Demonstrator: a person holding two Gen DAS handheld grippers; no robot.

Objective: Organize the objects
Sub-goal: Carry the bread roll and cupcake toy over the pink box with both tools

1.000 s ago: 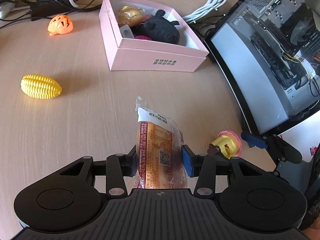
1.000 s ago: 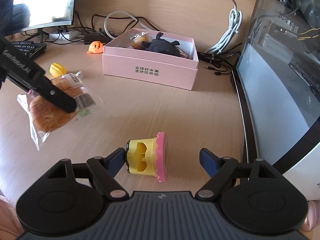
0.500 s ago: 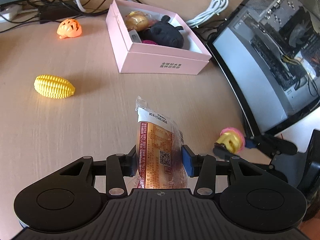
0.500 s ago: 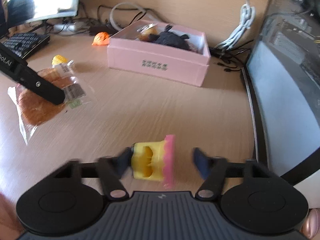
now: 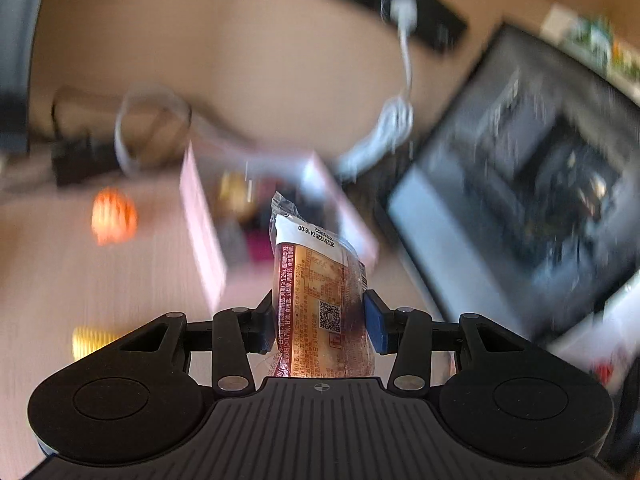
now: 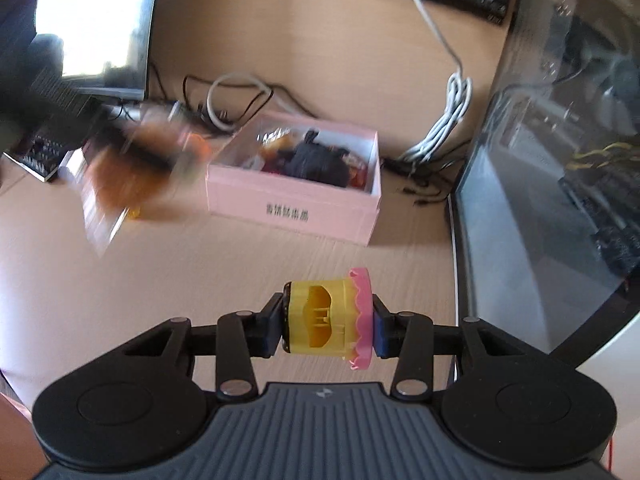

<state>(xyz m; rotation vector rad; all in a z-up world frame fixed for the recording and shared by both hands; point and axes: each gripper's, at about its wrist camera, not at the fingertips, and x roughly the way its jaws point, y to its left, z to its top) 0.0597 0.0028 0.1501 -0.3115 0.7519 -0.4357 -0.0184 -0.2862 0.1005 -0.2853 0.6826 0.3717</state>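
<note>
The right gripper (image 6: 327, 326) is clamping a yellow toy (image 6: 320, 322) with a pink frilled rim between its pads, holding it sideways above the desk (image 6: 180, 280), and only the right wrist view is showing this toy. The left gripper (image 5: 320, 316) is squeezing a wrapped bun (image 5: 320, 304) between its jaws, the packet standing up with its printed label and QR code facing the camera and its crimped end pointing forward. The left view is giving that sharp close look at the wrapper, while in the right view the bun (image 6: 132, 176) is appearing only as a brown smear in the air to the left of the box. Beyond both grippers the pink box (image 6: 296, 208) is sitting open on the desk, with a black plush (image 6: 316, 160) and other small things inside; in the left view it is blurred, just behind the bun. An orange toy (image 5: 114, 220) is lying left of the box and a yellow ridged one (image 5: 90, 340) nearer, by the left gripper's body. A glass-sided computer case (image 6: 560, 200) is walling off the right edge, and cables (image 6: 440, 128) and a monitor (image 6: 92, 28) are crowding the back, leaving bare desk in front of the box.
</note>
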